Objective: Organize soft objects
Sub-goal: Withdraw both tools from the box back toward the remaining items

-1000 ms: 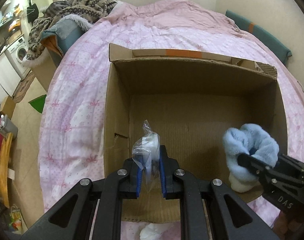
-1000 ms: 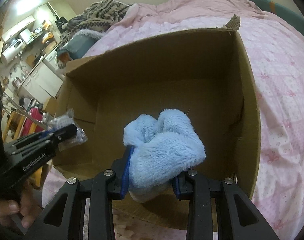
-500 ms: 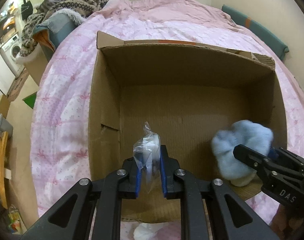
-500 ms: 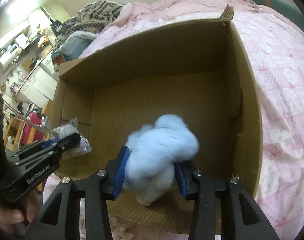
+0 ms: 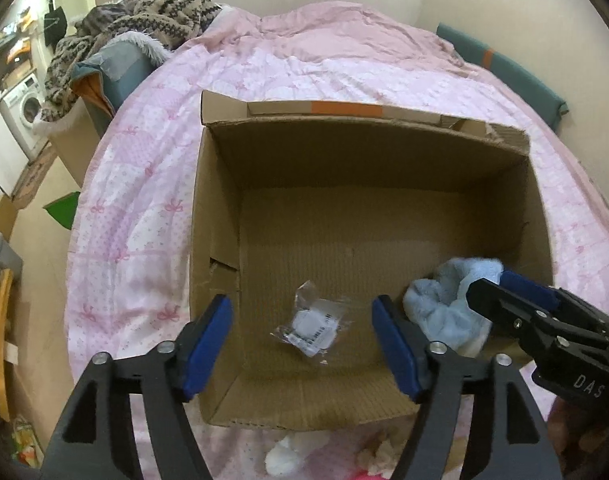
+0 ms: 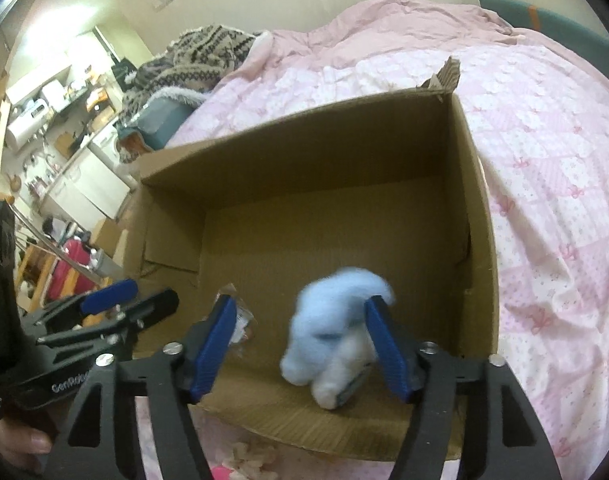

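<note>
Fluffy light-blue plush toy motion-blurred, dropping to near-right floor of brown cardboard box; clear crinkly plastic packet lying flat near-left, long axis diagonal. Left gripper and right gripper both opening, gripping nothing, directly above. Plush underside unclear.

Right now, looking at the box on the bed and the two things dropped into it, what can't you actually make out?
- Blue fluffy item: motion-blurred in the right wrist view; the right gripper covers part of it in the left wrist view.
- Clear plastic packet: label print too small; the right gripper's finger hides most of it.
- Items in front of the cardboard box: cut off by the bottom edge.
</note>
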A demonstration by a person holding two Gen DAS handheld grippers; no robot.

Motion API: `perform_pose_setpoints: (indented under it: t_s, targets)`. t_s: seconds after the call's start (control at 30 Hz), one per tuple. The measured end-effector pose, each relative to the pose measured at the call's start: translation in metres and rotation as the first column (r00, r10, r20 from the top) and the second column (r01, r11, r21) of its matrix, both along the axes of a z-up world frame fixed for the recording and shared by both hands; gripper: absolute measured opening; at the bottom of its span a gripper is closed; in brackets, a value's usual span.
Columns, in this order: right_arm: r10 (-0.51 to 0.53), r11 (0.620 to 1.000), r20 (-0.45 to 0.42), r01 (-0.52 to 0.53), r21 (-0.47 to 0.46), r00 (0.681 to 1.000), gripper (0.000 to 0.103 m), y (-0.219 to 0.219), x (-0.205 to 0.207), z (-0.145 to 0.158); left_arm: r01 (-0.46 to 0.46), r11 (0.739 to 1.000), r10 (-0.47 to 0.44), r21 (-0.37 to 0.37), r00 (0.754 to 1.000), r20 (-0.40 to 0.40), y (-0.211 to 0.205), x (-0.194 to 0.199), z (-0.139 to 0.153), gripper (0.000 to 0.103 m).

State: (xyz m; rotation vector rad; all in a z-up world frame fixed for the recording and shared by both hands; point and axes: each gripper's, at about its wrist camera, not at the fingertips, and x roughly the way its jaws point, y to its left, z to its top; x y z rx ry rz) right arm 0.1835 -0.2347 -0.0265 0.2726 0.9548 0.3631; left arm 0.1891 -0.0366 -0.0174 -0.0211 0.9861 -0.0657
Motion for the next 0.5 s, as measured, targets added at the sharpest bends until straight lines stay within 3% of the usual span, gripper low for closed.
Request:
perform_pose_setpoints:
  t_s: [0.17, 0.23, 0.5]
  targets:
    - [-0.012, 0.999, -0.002, 0.012, 0.040, 1.000, 0.086, -0.007, -0.002, 0.003, -0.013, 1.000, 0.013, 0.010, 1.000, 0.025, 0.004, -0.006, 0.008, 0.070]
    - [-0.021, 0.999, -0.004, 0.021, 0.046, 1.000, 0.096, -0.009, -0.002, 0.004, -0.021, 1.000, 0.020, 0.008, 0.999, 0.027, 0.006, -0.007, 0.010, 0.070]
    - [-0.046, 0.999, -0.003, 0.046, 0.018, 0.999, 0.098, -0.011, -0.011, 0.014, -0.040, 0.999, 0.041, -0.003, 0.999, 0.034, 0.012, -0.014, 0.018, 0.070]
